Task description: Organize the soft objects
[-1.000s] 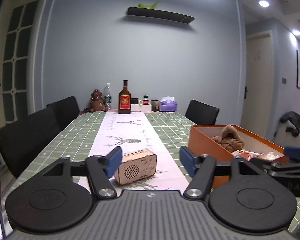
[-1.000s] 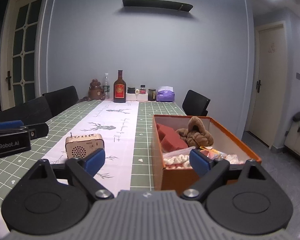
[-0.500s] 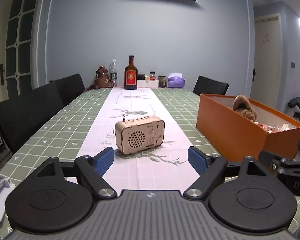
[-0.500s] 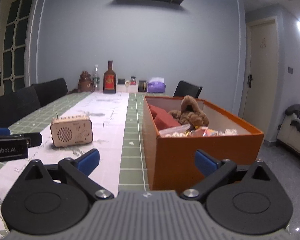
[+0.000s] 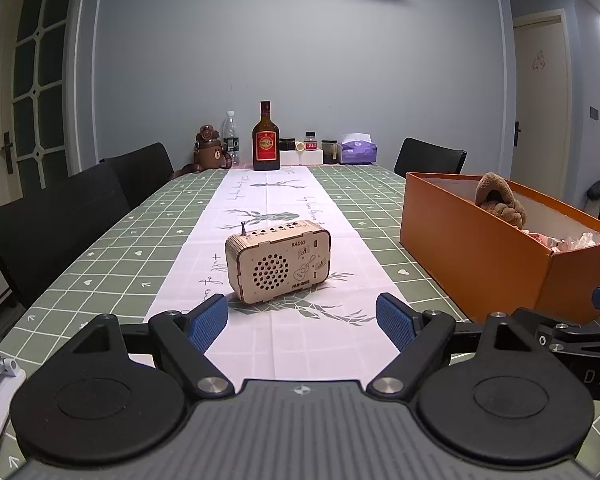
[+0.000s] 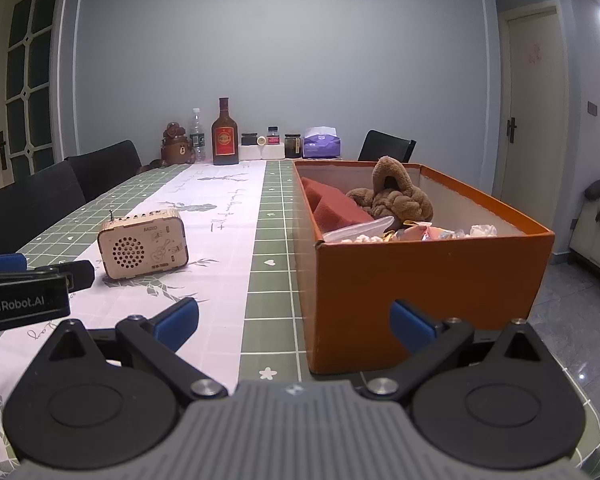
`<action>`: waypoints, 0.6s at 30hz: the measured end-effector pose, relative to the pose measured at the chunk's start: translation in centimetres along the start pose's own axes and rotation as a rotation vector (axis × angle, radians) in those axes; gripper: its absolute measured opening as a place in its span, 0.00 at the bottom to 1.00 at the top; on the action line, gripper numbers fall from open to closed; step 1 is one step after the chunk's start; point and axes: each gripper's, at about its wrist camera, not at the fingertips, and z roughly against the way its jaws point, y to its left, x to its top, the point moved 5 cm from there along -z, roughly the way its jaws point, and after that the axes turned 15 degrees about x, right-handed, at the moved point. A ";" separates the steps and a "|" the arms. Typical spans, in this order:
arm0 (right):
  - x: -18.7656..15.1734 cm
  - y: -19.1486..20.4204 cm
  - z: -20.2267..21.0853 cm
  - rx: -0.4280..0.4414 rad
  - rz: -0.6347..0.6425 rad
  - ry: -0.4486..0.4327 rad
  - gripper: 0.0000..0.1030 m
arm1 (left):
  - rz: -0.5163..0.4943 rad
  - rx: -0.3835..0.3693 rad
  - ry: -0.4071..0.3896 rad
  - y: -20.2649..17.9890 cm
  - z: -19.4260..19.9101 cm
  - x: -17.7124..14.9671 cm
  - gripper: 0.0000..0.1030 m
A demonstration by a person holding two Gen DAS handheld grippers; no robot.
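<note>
green checked cloth covers the long table (image 5: 112, 248), with a white runner (image 5: 268, 208) printed with deer down the middle. on the far left, black chairs (image 5: 52, 220) line the table edge. next over, the left gripper (image 5: 302, 322) sits low over the runner with its blue pads wide apart and nothing between them. just past its tips a little wooden radio (image 5: 278, 266) stands upright on the runner, speaker grille facing the camera.

at the far end by the wall there's a brown bear figure (image 5: 209, 152), a clear water bottle (image 5: 230, 136), a dark bottle with a red label (image 5: 265, 140), a few small jars and a purple tissue pack (image 5: 358, 150).

moving right, the right gripper (image 6: 294, 324) is also spread wide and empty, pointed at the near left corner of the orange box (image 6: 420, 280) without touching it. the box sits on the cloth near the right edge of the table. inside it the soft stuff is piled up: dark red foam pieces (image 6: 332, 208) at the back left, a brown plush toy (image 6: 396, 200) behind the middle, and some crinkly wrapped bits (image 6: 428, 234) toward the front, can't tell what those are exactly. far right there's a closed door (image 6: 534, 112).
</note>
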 end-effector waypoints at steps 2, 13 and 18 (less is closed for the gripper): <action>0.0 -0.1 0.1 -0.004 -0.005 -0.002 0.97 | -0.004 0.000 -0.004 0.0 0.2 0.1 0.95; 0.1 0.0 0.5 0.002 -0.007 -0.017 0.97 | -0.015 -0.002 -0.005 -0.2 0.5 0.2 0.95; 0.0 0.0 0.5 0.005 -0.010 -0.016 0.97 | -0.016 0.002 -0.003 -0.1 0.4 0.2 0.95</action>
